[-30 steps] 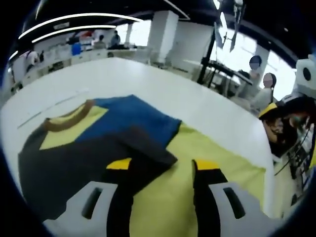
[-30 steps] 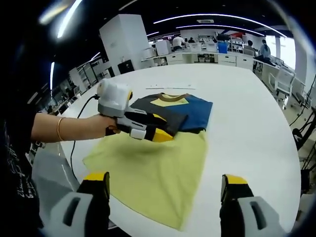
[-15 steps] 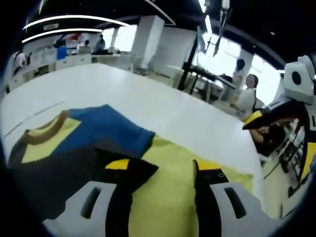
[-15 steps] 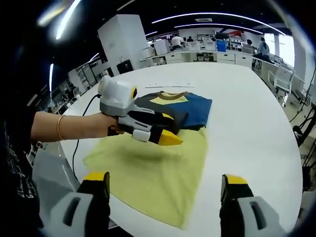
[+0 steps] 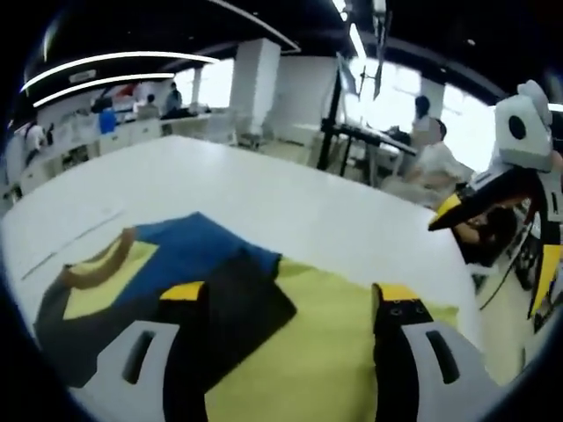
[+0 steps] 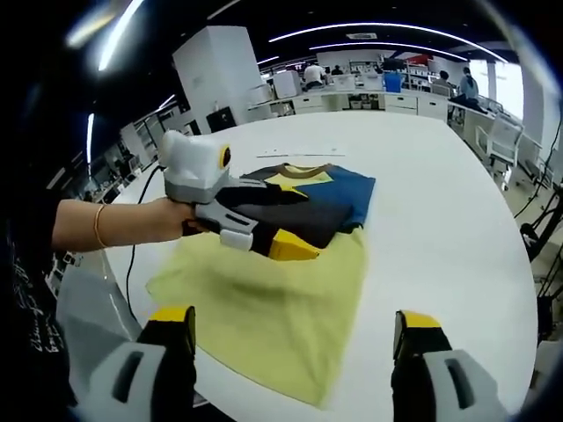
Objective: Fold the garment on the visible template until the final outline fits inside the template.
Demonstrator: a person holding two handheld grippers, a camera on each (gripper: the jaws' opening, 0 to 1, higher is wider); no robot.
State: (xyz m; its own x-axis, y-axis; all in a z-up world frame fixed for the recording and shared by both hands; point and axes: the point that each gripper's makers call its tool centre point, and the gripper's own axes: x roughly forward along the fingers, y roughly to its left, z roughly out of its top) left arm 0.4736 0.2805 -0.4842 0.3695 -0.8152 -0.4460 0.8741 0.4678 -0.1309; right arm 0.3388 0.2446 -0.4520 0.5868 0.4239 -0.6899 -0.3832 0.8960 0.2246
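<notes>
- Left gripper (image 6: 286, 246) open, empty, over the shirt (image 6: 308, 200) edge.
- Right gripper (image 6: 295, 330) open, empty, off to the side.
- Shirt partly folded on yellow template (image 6: 264, 308), tabletop (image 6: 440, 202).
- Next, probably: grab edge, fold inward.

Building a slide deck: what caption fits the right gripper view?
Left gripper hovers over the folded T-shirt on the yellow template; right gripper waits open.
</notes>
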